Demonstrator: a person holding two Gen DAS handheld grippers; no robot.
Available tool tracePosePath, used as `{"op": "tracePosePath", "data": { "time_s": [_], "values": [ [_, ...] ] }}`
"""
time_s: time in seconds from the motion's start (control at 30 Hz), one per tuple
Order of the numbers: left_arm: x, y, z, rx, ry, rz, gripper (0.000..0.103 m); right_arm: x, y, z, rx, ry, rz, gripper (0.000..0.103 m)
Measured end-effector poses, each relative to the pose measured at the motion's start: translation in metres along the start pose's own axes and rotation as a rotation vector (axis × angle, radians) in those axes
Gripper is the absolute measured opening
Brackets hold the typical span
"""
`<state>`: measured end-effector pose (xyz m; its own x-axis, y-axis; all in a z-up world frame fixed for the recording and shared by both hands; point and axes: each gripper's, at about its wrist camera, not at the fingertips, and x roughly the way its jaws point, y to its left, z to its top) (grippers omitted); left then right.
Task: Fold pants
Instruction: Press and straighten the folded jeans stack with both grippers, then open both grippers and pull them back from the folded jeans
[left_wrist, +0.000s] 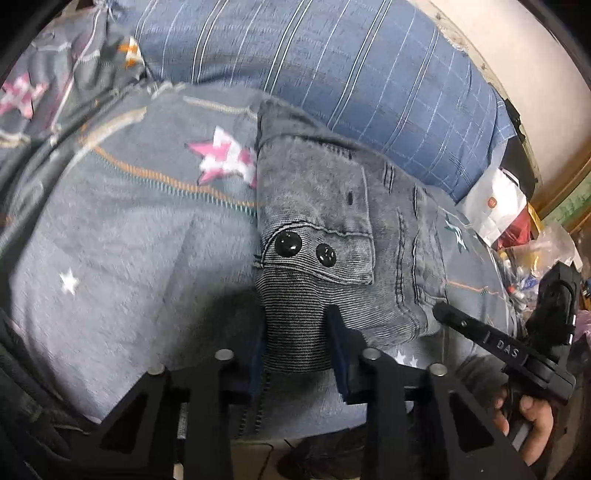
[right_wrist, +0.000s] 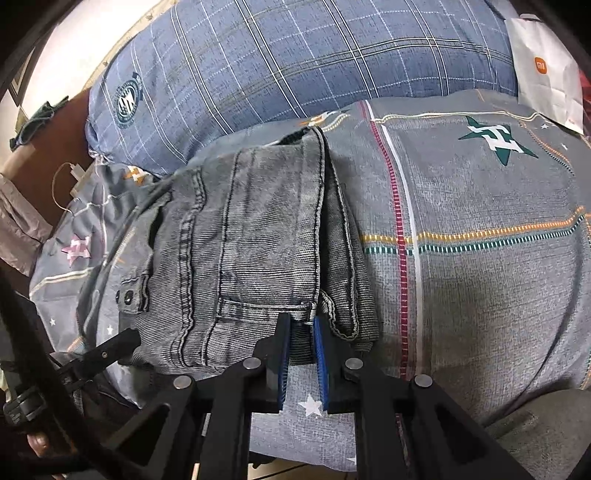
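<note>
Grey washed denim pants (right_wrist: 240, 251) lie folded into a stack on the grey star-print bedsheet (right_wrist: 480, 258). In the left wrist view the pants (left_wrist: 332, 206) show a flap with two black snap buttons (left_wrist: 288, 243). My left gripper (left_wrist: 295, 325) holds the near waistband edge between its fingers. My right gripper (right_wrist: 302, 328) pinches the near right corner of the stack between its blue pads. The right gripper's finger also shows in the left wrist view (left_wrist: 476, 332), and the left gripper's finger shows in the right wrist view (right_wrist: 114, 345).
A blue plaid pillow (right_wrist: 295, 59) lies behind the pants. A white paper bag (right_wrist: 546, 70) stands at the far right, with cluttered items (left_wrist: 524, 240) beside the bed. The bed's front edge is just below both grippers.
</note>
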<state>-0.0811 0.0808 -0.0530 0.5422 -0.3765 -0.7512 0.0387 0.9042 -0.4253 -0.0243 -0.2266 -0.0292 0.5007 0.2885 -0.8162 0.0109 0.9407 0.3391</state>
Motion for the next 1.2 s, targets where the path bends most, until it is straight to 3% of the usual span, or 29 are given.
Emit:
{"op": "tracePosePath", "data": {
  "time_s": [0.1,0.2,0.3,0.47,0.57,0.7,0.8,0.93,1.2],
  "values": [
    [-0.009,-0.013,0.009,0.07,-0.089,0.066,0.028,-0.003,0.002,-0.002,-0.006,0.0,0.032,0.014],
    [0.012,-0.011,0.006,0.095,-0.025,0.119,0.03,0.006,0.002,-0.003,-0.009,0.026,0.004,0.014],
    [0.01,-0.003,0.003,0.069,-0.031,0.104,0.032,0.011,0.001,-0.003,-0.005,0.038,0.01,0.014],
    [0.004,0.0,0.001,0.034,-0.059,0.104,0.044,0.012,0.001,-0.005,-0.007,0.027,0.022,0.017],
    [-0.001,-0.008,-0.002,0.092,-0.094,0.175,0.052,0.003,-0.001,-0.006,0.016,0.0,0.055,0.021],
    [-0.006,-0.016,-0.006,0.135,-0.124,0.209,0.052,-0.009,-0.001,-0.012,0.028,-0.025,0.094,0.057],
    [-0.013,-0.023,-0.01,0.176,-0.148,0.24,0.057,-0.019,0.008,-0.021,-0.007,-0.061,0.051,0.067],
    [-0.022,-0.031,-0.016,0.218,-0.186,0.266,0.062,-0.032,0.011,-0.035,-0.021,-0.096,0.014,0.067],
    [-0.033,-0.036,-0.029,0.242,-0.224,0.337,0.074,-0.049,0.016,-0.041,-0.02,-0.163,0.036,0.067]
  ]
}}
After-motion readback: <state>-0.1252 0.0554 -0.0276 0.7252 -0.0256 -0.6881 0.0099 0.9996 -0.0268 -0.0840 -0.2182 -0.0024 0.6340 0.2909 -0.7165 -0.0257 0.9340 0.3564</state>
